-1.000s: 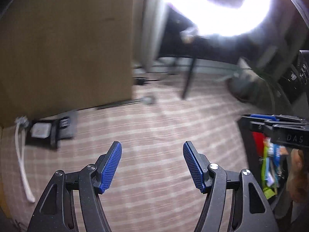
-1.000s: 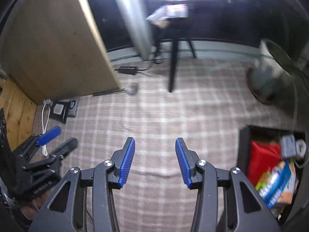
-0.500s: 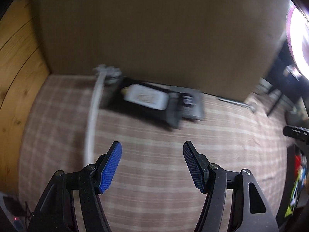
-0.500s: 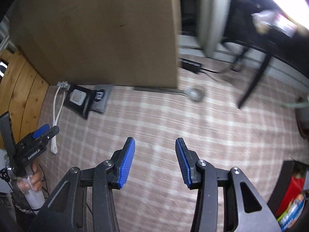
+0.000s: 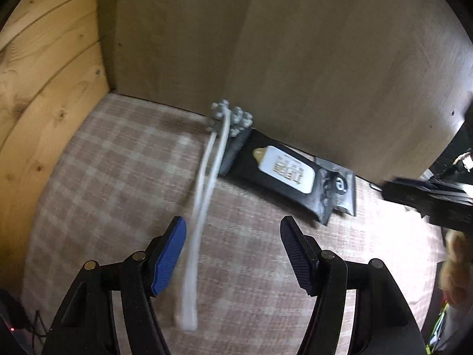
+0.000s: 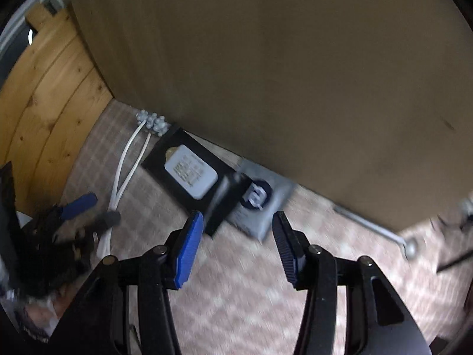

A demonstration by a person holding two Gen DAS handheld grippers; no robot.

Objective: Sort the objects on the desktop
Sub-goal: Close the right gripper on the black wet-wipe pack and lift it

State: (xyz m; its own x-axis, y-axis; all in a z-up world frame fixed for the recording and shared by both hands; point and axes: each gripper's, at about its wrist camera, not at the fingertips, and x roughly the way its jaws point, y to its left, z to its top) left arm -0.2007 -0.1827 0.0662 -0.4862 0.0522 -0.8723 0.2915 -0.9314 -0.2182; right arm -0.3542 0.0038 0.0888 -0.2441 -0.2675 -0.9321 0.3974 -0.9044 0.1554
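A black wet-wipes pack (image 5: 278, 167) with a white label lies on the checked cloth against a brown board; it also shows in the right wrist view (image 6: 189, 170). A grey sachet (image 5: 343, 189) lies partly under its right end, seen too in the right wrist view (image 6: 261, 199). A white two-pronged massager (image 5: 207, 183) with grey beads lies left of the pack, also in the right wrist view (image 6: 127, 171). My left gripper (image 5: 233, 257) is open and empty, its left finger beside the massager's handle. My right gripper (image 6: 238, 245) is open and empty, just short of the pack and sachet.
A brown board (image 5: 295, 59) stands behind the objects and a wooden plank wall (image 5: 44, 88) closes the left side. A metal spoon-like tool (image 6: 384, 230) lies at the board's foot on the right. The left gripper shows at the right wrist view's left edge (image 6: 74, 216).
Both grippers have swung left and come closer to the pack, sachet and massager. The black bin of packets has left both views. Both jaws stay open.
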